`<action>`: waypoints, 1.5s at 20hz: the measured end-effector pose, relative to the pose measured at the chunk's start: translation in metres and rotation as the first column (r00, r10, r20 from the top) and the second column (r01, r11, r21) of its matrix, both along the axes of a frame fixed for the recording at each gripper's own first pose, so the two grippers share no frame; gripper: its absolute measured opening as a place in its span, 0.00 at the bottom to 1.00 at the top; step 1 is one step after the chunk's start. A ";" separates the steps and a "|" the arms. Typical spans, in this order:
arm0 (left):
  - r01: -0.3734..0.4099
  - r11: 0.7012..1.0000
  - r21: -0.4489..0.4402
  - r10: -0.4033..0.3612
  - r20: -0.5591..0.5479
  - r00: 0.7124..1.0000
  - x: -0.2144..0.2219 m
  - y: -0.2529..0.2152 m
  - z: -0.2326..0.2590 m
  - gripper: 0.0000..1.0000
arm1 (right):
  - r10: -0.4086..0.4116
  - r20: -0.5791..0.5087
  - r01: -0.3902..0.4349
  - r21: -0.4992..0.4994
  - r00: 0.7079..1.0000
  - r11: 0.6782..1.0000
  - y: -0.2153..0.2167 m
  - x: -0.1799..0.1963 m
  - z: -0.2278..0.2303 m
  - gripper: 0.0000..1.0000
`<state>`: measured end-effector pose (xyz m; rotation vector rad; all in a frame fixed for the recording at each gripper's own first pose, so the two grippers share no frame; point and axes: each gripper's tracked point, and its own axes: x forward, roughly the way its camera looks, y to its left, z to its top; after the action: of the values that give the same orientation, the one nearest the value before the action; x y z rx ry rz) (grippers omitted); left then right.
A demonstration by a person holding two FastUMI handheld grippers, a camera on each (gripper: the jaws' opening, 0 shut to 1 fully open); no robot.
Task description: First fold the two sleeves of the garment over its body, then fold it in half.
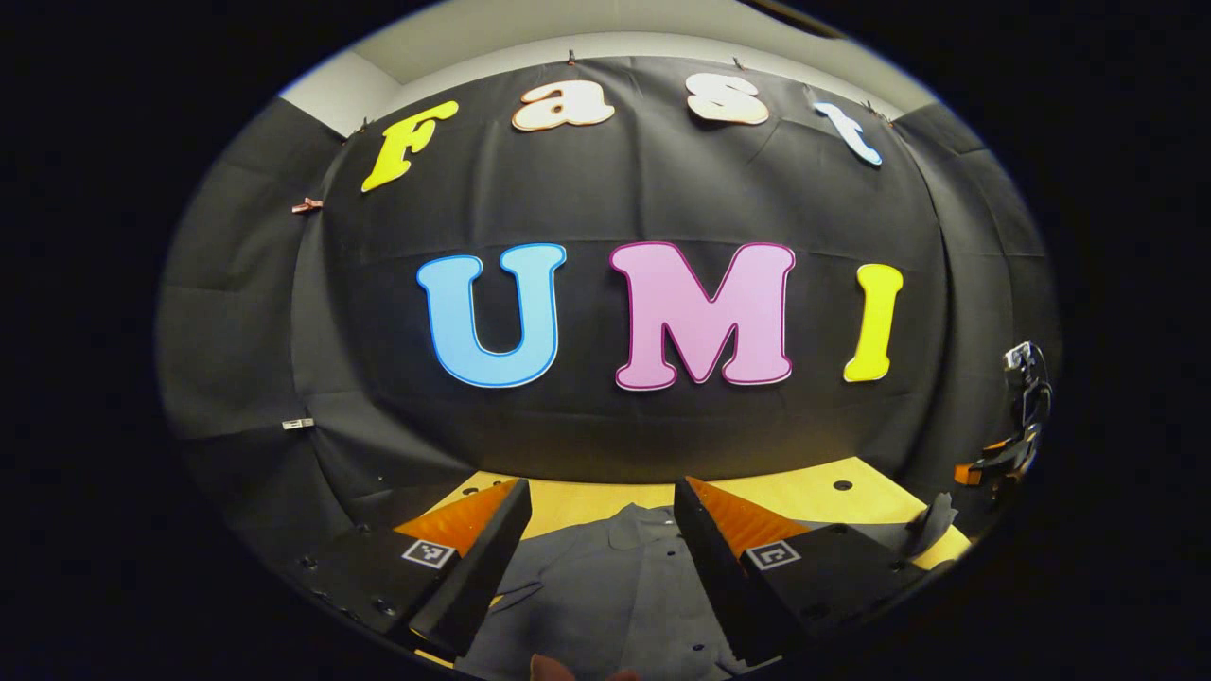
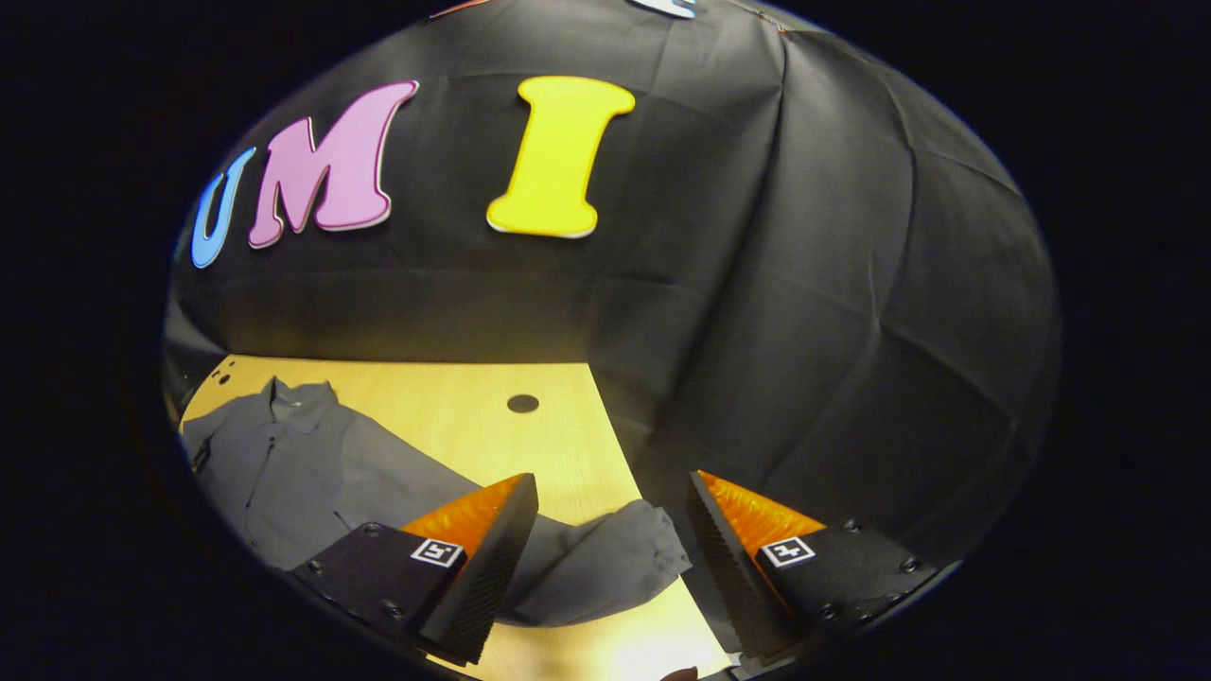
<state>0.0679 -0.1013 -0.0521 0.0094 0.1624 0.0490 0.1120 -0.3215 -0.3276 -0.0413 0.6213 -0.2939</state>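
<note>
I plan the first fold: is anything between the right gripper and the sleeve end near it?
Nothing visible. The right gripper, jaws open, hangs just above the sleeve, whose cuff lies between its fingers on the bare table. The shirt body has nothing lying on it.

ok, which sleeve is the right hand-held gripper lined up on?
The sleeve stretched across the table toward the booth's side wall. Its cuff end lies between the open fingers of the right hand-held gripper. The other sleeve isn't clearly visible.
</note>
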 end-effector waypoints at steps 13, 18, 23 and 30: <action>-0.040 0.997 0.061 0.046 -0.099 0.994 0.009 -0.026 -0.026 0.96 | -0.010 -0.244 0.030 0.078 0.970 0.997 -0.043 0.002 -0.146 0.98; -0.043 0.996 0.074 0.052 -0.114 0.992 0.005 -0.034 -0.030 0.97 | 0.014 -0.280 0.018 0.109 0.960 0.994 -0.043 -0.010 -0.169 0.97; -0.033 0.995 0.092 0.044 -0.126 0.991 -0.003 -0.040 -0.032 0.97 | -0.006 -0.251 0.059 0.205 0.968 0.977 -0.039 -0.007 -0.177 0.65; -0.012 0.997 0.072 0.021 -0.111 0.994 -0.011 -0.025 -0.029 0.97 | -0.003 -0.173 0.041 0.216 0.985 0.976 -0.028 -0.010 -0.140 0.09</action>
<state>0.0567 -0.1262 -0.0806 0.0825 0.2727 0.0709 0.1022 -0.3494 -0.4678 0.1539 0.8227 -0.2431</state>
